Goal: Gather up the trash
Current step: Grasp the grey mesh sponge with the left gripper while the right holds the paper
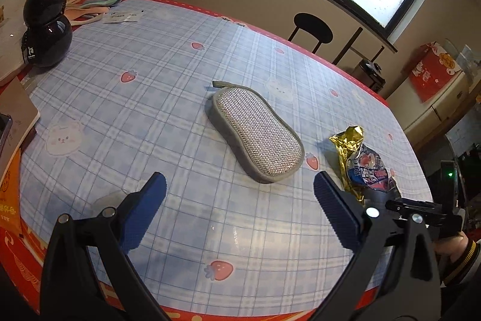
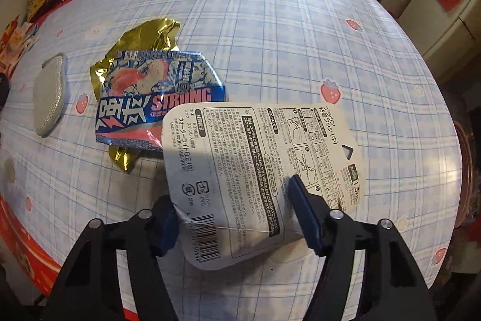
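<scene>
Overlapping wrapper (image 2: 156,98), white card (image 2: 258,170) hides right gripper (image 2: 231,209) pad.

The blue and gold snack wrapper (image 2: 156,98) carries the word "STRONG" in pink capitals beside large white Japanese characters. The white packaging card (image 2: 255,170) has dense Japanese print, with "MADE IN CHINA", "ABS", "PVC", "1.5kg" in a black box, and a barcode whose digits are too blurred to read.
</scene>
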{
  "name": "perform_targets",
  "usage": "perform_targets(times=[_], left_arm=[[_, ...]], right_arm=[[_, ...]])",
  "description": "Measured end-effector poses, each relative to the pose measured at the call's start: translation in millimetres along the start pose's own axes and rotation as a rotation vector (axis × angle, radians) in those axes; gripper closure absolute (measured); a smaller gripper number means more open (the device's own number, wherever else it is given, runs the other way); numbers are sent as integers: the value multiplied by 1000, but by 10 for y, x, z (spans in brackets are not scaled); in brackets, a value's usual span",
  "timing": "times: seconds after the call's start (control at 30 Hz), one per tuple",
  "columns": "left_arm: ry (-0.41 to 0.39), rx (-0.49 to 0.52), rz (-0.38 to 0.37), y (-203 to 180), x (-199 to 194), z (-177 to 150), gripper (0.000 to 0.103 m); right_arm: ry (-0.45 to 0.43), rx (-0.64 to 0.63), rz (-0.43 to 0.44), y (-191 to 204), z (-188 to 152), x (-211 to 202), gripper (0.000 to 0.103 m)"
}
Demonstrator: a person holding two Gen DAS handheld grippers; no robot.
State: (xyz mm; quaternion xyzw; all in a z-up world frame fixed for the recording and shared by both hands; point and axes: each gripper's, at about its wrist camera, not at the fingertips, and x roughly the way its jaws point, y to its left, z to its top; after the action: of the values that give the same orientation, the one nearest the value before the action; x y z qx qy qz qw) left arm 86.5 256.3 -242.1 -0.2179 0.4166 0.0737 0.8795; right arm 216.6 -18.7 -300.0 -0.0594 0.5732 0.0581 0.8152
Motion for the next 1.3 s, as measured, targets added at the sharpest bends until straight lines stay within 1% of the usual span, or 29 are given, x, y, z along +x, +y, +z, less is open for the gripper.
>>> perform_targets(times=[0.03,0.1,0.17,0.37,0.5,0.7,1.03,1.17,1.3], left_arm=[[1,0,-6,-15,15,2,6],[3,2,-13,-45,30,-3,6],[8,6,-19,-86,45,-17,6],[17,8,-25,-148,51,-56,6],[15,11,-19,-172,37,-64,6],[15,14,-14,-222,31,-74,6],[29,38,-24,-400,85,-69,6],[52,28,-18,-399,166,-83,6],[76,-4,-9,-350,252,-82,6]], right_arm=[[-7,14,13,-42,2,-51,47],[-29,37,37,-115,-2,-170,55],[-54,51,55,-157,10,-303,60],[-122,99,88,-319,-36,-620,66],[-166,109,98,-386,-15,-794,70],[-210,108,105,-427,-42,-959,74],[-248,96,124,-491,-79,-1115,75],[-247,115,150,-537,-91,-1089,75],[-253,113,151,-531,-77,-1089,75]])
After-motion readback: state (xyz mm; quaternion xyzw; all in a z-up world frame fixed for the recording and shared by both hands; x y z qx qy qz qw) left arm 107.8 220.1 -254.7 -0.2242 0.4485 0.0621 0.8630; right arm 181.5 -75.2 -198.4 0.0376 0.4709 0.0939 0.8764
